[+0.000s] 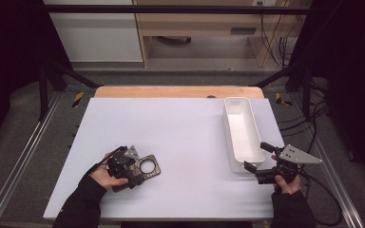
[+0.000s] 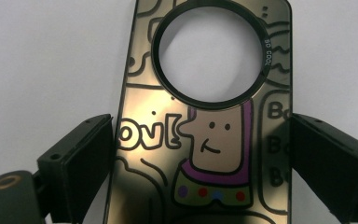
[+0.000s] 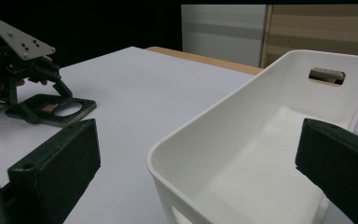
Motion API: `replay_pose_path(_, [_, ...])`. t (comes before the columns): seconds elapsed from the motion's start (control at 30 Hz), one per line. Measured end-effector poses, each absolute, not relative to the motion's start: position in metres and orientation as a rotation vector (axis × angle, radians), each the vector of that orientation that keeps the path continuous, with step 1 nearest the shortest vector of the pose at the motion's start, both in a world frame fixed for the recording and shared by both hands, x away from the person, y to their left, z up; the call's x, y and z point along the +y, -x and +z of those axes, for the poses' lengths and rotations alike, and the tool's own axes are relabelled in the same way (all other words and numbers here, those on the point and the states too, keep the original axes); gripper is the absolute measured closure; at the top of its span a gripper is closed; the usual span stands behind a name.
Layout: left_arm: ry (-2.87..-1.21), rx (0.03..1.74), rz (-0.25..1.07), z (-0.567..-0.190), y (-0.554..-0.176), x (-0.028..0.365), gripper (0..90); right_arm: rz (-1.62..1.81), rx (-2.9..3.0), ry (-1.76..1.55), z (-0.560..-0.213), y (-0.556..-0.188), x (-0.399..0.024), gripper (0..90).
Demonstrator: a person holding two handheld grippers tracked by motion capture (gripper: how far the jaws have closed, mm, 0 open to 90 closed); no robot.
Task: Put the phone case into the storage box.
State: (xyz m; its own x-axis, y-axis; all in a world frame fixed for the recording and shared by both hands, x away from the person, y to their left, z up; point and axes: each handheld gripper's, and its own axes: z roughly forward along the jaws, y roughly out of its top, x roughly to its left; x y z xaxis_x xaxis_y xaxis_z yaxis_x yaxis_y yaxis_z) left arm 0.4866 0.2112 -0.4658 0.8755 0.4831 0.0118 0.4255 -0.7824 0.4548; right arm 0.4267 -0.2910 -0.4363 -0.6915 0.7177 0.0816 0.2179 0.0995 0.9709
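Cartoon phone case [image 2: 200, 140] lies flat on the desk [image 1: 185, 128], its near end cut off; the left claw [image 2: 200, 154] straddles it, spread, contact unclear. The right claw [image 3: 196, 177] gapes at the white bin [image 3: 261, 140].

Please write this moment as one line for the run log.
left gripper: astride phone case, grip unclear | right gripper: open, at white bin | bin: empty | table: white

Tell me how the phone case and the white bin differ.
The phone case is flat, dark and glossy with cartoon drawings and a round hole; the white bin is plain, deep and open-topped. The phone case lies between the left gripper jaws; the white bin stands untouched, with the right gripper open at its near end. Both rest on the table.
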Motion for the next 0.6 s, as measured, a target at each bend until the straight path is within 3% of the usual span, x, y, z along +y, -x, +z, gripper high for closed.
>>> replay_pose_path(0.6, [-2.611, 0.655, 0.170, -0.4637, -0.4873, 0.2112, 11.3, 1.625, 1.971, -0.913, -0.4361, -0.4265, -0.2911, 0.3])
